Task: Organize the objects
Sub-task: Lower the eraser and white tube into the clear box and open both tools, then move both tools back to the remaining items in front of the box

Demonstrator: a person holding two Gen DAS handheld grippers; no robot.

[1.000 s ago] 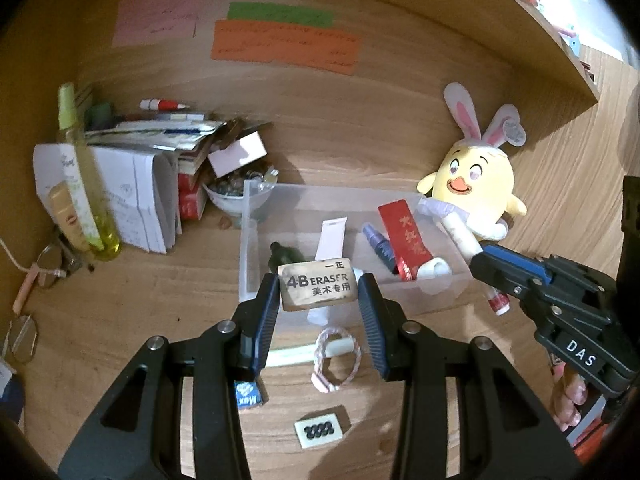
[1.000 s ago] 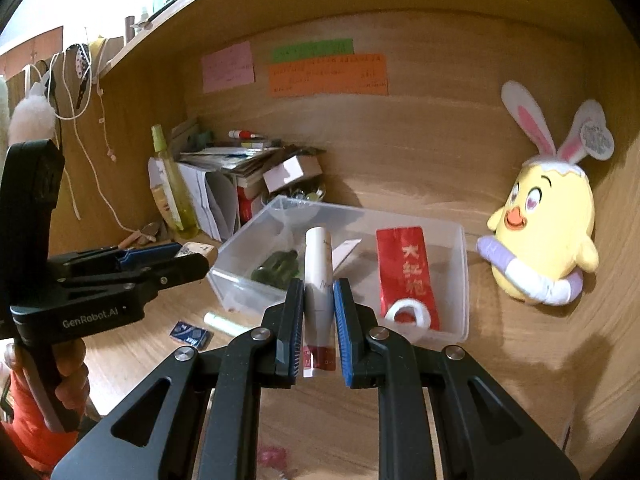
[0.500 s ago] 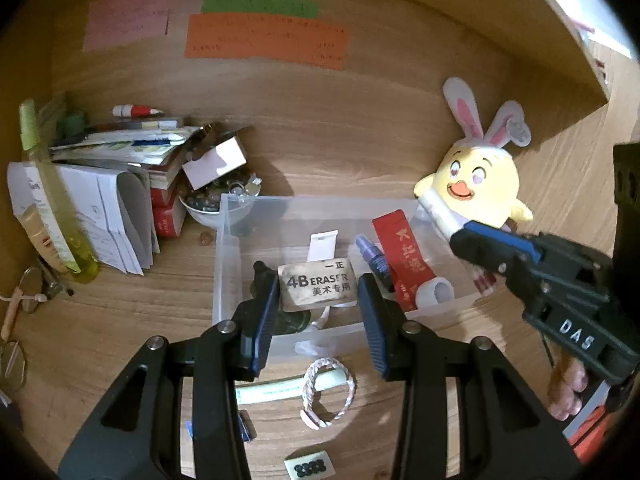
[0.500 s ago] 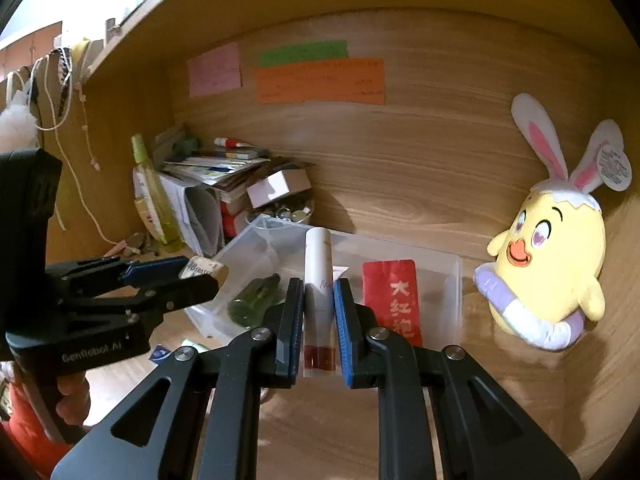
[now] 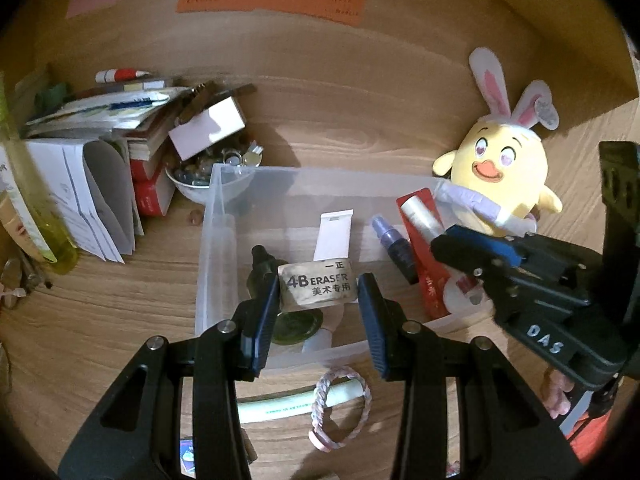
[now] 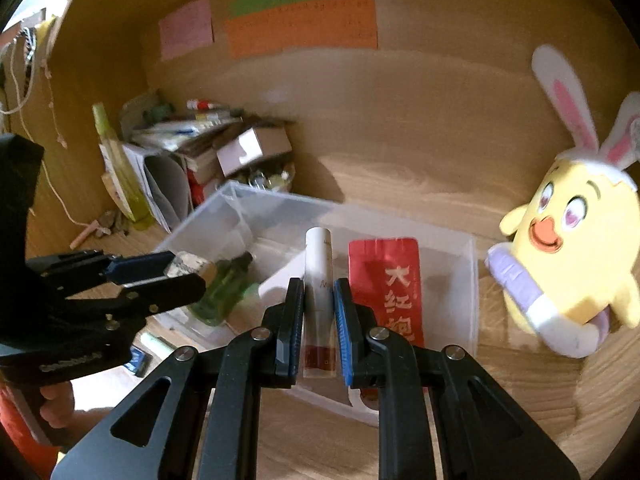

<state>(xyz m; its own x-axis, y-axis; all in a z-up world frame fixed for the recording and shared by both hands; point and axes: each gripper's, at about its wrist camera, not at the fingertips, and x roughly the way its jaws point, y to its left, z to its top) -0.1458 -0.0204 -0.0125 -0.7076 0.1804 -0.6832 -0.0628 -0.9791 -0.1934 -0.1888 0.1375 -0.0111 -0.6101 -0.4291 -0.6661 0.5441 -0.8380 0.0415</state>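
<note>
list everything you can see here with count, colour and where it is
eraser: 1, grubby tan, held over the bin
white tube: 1, white with dark red end, held over the bin
clear bin: 1, transparent, desk centre
red packet: 1, red, in the bin's right side
green bottle: 1, in the bin's left side
purple bottle: 1, in the bin
plush chick: 1, yellow with bunny ears, right of the bin
braided ring: 1, pink-white, desk in front of the bin
sticky notes: 3, pink, green, orange, back wall
left gripper: black, shut on the eraser
right gripper: black, shut on the white tube
</note>
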